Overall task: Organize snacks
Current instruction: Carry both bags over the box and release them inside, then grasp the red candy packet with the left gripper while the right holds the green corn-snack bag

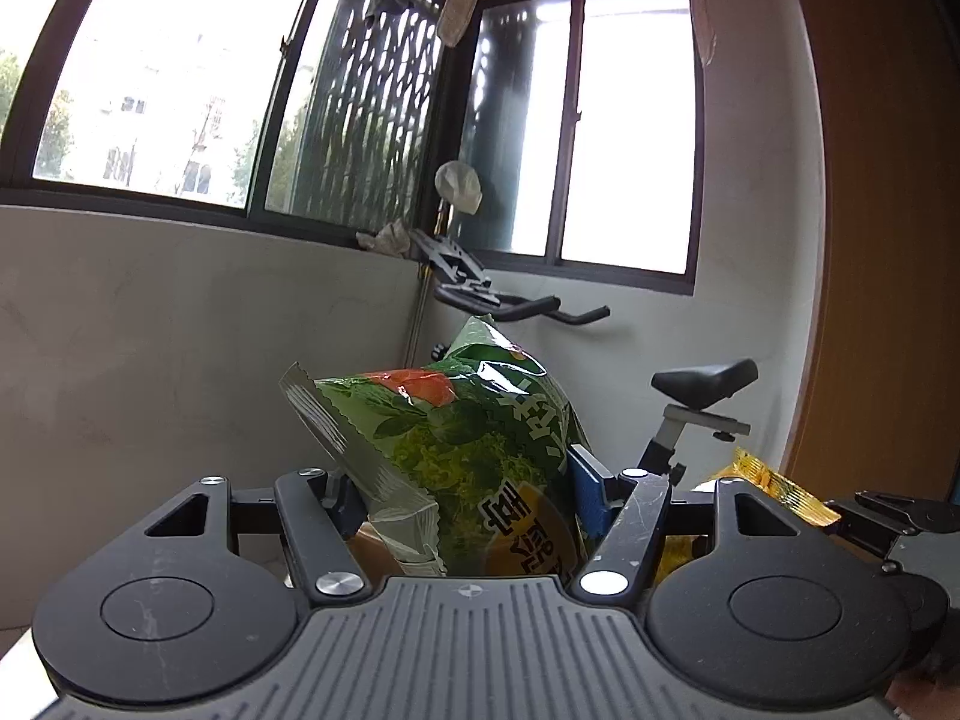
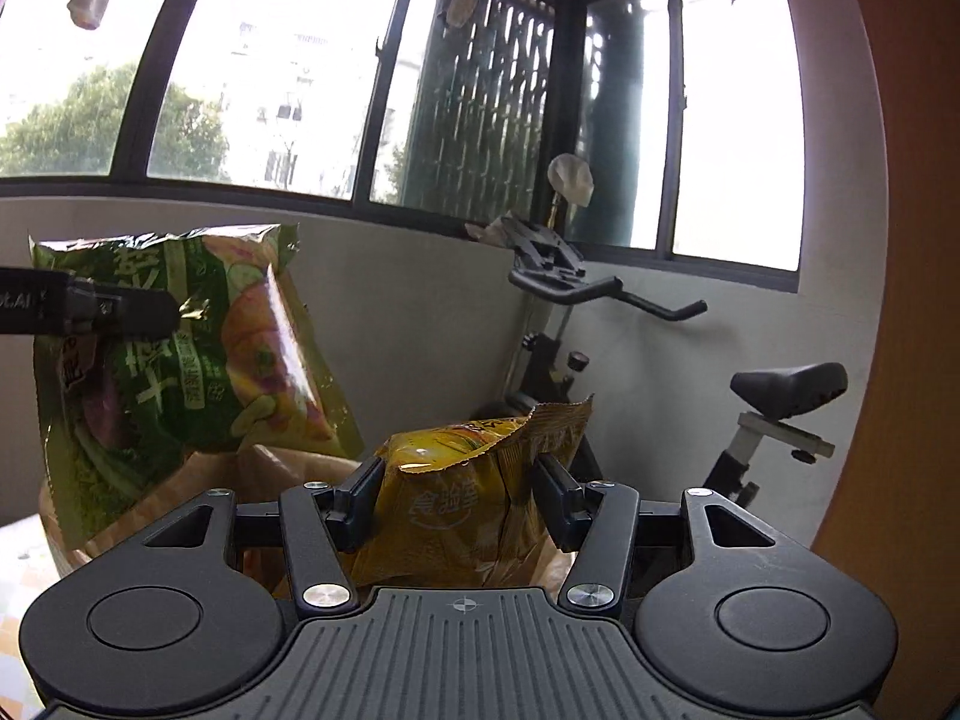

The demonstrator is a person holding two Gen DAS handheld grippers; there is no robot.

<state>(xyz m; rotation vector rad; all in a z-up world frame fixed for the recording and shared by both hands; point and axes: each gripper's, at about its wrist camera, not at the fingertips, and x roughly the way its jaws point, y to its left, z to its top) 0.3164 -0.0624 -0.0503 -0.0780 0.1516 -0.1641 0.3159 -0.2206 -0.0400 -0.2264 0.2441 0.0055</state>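
Concrete half-wall below dark-framed windows closes the far side and meets a second windowed wall at the corner; a wooden panel bounds the right edge. Exercise bike stands in that corner, handlebars and saddle projecting into the free space ahead of both grippers. Brown paper bag, mouth open, sits low beneath the two packets. Green snack bag, upright and raised clear of the bag's rim, is clamped between the fingers of the left gripper at medium spread. Yellow snack bag is pinched by the right gripper at narrower spread, just beside the green one, with open air above both.
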